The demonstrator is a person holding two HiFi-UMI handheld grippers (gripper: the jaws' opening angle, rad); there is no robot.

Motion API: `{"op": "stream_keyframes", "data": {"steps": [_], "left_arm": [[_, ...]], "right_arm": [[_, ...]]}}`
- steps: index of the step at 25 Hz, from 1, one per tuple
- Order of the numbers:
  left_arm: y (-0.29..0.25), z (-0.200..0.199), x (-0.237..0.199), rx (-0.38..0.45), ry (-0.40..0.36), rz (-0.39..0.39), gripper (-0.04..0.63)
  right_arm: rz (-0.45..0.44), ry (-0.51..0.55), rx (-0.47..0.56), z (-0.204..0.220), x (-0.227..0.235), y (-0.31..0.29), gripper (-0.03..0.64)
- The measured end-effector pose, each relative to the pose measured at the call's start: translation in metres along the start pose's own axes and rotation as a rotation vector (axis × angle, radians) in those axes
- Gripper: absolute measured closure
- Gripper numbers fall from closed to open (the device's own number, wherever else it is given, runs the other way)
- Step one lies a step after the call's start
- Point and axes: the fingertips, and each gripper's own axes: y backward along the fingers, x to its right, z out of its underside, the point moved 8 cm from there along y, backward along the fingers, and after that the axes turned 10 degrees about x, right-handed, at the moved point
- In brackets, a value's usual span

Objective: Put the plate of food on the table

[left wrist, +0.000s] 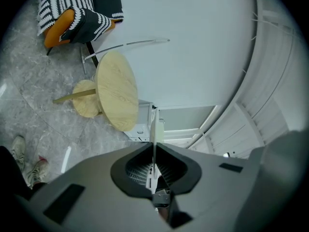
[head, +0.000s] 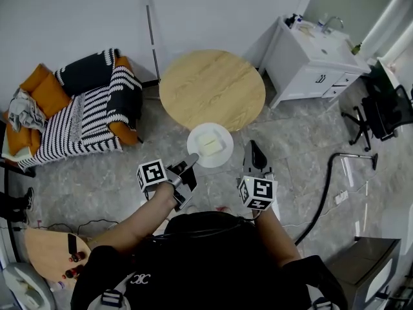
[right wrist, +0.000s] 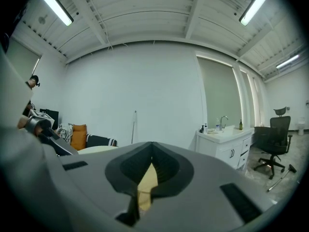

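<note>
Round wooden table (head: pixel 212 89) stands on grey marbled floor (head: pixel 84 179); sofa (head: pixel 84 108) left, white cabinet (head: pixel 310 70) right.

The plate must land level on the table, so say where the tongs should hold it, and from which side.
Pinch the thin rim of the plate at its near edge, flat from the person's side. The food sits mid-plate, so only the rim is bare, and a near-side hold should let the far edge reach the table first. The left tongs are shut there.
</note>
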Motion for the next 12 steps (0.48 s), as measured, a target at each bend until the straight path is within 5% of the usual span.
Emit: {"op": "stream_keyframes", "data": {"steps": [12], "left_arm": [[0.007, -0.024, -0.012, -0.061, 0.009, 0.008, 0.572]], "right_arm": [[0.061, 0.018, -0.017, 0.006, -0.025, 0.008, 0.609]]}}
